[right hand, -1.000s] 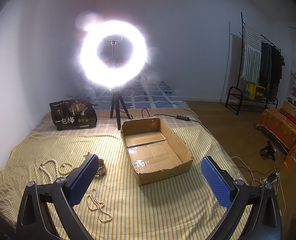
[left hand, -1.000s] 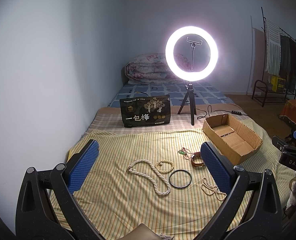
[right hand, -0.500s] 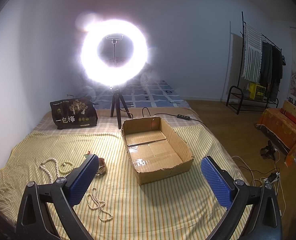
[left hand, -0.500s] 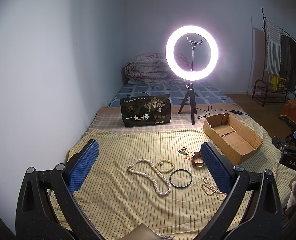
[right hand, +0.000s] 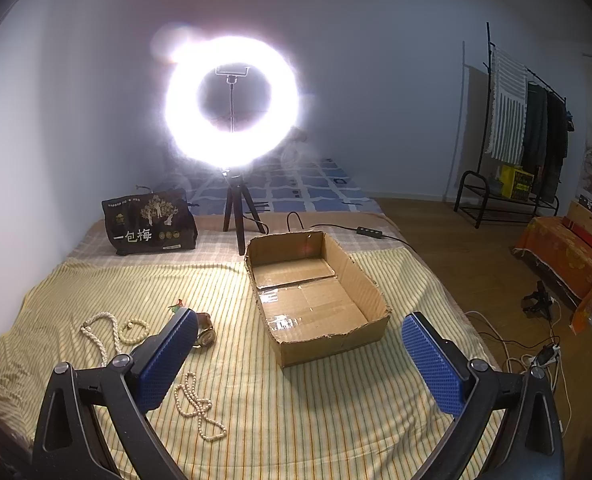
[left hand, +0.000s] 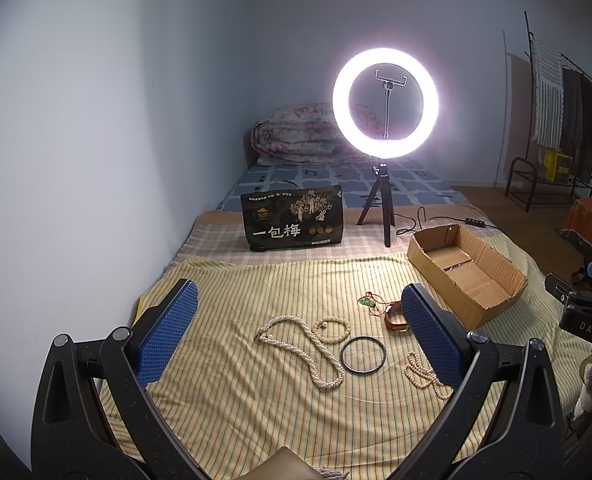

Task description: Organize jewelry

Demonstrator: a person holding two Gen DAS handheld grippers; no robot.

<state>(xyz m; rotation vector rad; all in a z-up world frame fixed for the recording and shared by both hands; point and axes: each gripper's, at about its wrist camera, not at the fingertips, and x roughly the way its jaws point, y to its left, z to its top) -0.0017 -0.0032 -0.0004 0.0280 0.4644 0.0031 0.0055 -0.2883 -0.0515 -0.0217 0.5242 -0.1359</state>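
Both grippers' jaws spread wide, empty; long pearl necklace (left hand: 304,350) loose on bed (left hand: 236,420) at 12 o'clock of left gripper (left hand: 296,332): light, limp, slippery, best pinched mid-strand.

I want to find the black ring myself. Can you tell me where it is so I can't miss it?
Look at the yellow striped sheet on the bed, left of the cardboard box. Among the jewelry there, the black bangle lies flat between the long pearl necklace and a smaller pearl strand. It is the only plain dark hoop; everything beside it is pale beads.
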